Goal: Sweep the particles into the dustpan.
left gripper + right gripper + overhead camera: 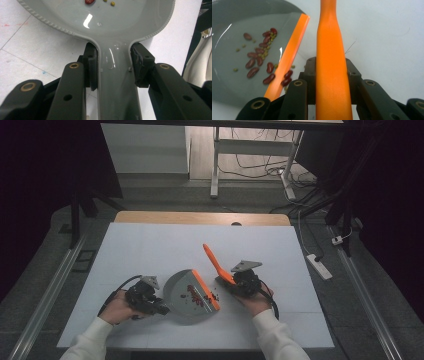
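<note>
Red beans [287,78] lay just left of the right hand-held gripper [331,75], clamped on the orange brush handle [331,62], before the dustpan [182,295] whose grey handle [116,82] the left hand-held gripper [115,67] pinched.

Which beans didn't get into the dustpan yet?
The two dark red kidney beans beside the grey plastic dustpan's orange rubber lip, on the white table. The other red beans lie inside the pan.
</note>
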The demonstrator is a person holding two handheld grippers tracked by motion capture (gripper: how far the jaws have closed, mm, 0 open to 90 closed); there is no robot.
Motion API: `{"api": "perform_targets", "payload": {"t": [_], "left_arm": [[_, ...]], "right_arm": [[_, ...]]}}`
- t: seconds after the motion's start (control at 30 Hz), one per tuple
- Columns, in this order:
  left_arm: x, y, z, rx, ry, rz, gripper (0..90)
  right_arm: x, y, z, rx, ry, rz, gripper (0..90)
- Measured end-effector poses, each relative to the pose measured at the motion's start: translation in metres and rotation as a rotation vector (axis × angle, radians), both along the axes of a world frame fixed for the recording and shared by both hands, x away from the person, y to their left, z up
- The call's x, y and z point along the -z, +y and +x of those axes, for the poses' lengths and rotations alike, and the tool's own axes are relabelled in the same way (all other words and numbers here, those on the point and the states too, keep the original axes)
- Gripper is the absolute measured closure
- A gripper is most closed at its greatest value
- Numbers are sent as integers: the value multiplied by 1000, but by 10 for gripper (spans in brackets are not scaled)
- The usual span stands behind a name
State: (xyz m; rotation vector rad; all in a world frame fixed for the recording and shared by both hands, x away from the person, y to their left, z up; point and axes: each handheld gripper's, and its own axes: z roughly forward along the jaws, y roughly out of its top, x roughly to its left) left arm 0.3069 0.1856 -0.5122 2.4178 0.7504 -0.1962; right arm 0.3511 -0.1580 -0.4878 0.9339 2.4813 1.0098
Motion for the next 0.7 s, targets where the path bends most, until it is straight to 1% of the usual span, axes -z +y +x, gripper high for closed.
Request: {"api": "perform_targets", "payload": {"t": [0.17, 0.3, 0.4, 0.5, 0.53, 0.57, 0.6, 0.7], "left_arm": [[0, 0, 0, 2, 0, 0, 618], [0, 0, 0, 1, -1, 1, 617], [0, 0, 0, 2, -2, 3, 617], [0, 0, 0, 1, -2, 2, 618], [0, 0, 0, 1, -2, 3, 618], [0, 0, 0, 6, -3, 6, 617], [0, 0, 0, 7, -3, 8, 617], [0, 0, 0, 8, -3, 10, 617]], "right_arm": [[2, 0, -4, 0, 3, -18, 699], [3, 4, -6, -5, 21, -14, 699], [3, 9, -8, -15, 25, -10, 699], [4, 15, -11, -21, 36, 1, 699], [4, 18, -12, -28, 41, 6, 699], [5, 24, -15, -48, 55, 20, 699], [5, 24, -15, -48, 55, 20, 699], [4, 35, -20, -58, 47, 29, 699]]}}
